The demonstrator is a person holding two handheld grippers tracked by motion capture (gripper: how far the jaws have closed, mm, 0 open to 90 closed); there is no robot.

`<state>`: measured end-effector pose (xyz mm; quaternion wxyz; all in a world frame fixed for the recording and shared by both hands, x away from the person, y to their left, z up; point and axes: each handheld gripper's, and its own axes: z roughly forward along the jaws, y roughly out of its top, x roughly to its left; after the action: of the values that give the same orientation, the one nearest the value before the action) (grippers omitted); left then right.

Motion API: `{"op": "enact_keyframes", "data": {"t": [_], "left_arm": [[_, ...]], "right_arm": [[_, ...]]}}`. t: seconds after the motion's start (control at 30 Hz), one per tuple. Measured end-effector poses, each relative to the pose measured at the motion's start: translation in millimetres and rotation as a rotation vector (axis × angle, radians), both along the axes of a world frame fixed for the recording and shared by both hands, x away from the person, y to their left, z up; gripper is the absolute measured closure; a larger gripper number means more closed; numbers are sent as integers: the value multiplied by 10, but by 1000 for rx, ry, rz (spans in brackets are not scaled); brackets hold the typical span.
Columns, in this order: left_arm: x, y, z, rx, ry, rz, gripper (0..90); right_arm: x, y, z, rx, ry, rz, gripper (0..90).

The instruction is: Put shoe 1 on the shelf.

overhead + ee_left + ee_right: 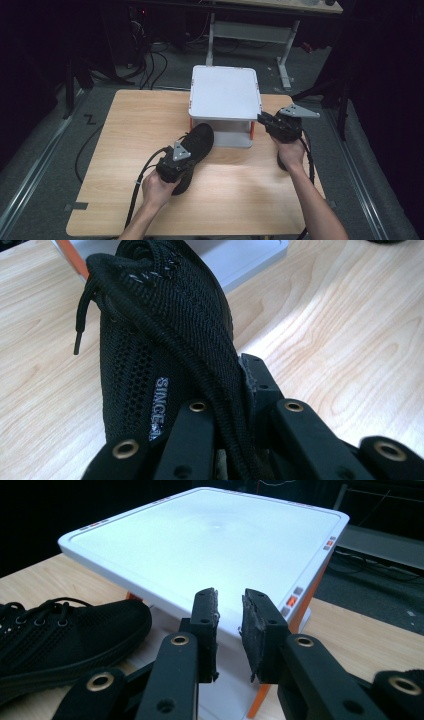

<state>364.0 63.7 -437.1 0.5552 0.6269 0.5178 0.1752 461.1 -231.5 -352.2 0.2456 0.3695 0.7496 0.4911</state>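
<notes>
Forearms enter at six o'clock; the left gripper [186, 159] clenches a black shoe [197, 142] by its laces, toe toward one o'clock beside the white stand [225, 92]. Right gripper [265, 120], jaws slightly parted and empty, hovers at the stand's right edge. Lifting slowly should prevent slipping.

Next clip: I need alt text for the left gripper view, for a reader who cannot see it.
The left hand-held gripper is shut on a black mesh sneaker near its laces, above a light wooden table. A white stand's edge shows behind the shoe.
</notes>
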Motion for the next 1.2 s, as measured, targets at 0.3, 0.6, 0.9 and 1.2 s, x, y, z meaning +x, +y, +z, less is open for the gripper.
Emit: {"op": "enact_keyframes", "data": {"t": [0.3,0.6,0.9,1.2], "left_arm": [[198,-185,-4,24,-9,16,838],[452,-389,-10,47,-11,38,838],[735,-528,-53,80,-2,93,837],[982,-645,-97,88,-8,160,836]], "right_arm": [[208,220,33,-36,19,-6,756],[358,262,-31,-56,75,-18,737],[370,249,-50,-52,65,-19,734],[380,238,-58,-48,61,-12,741]]}}
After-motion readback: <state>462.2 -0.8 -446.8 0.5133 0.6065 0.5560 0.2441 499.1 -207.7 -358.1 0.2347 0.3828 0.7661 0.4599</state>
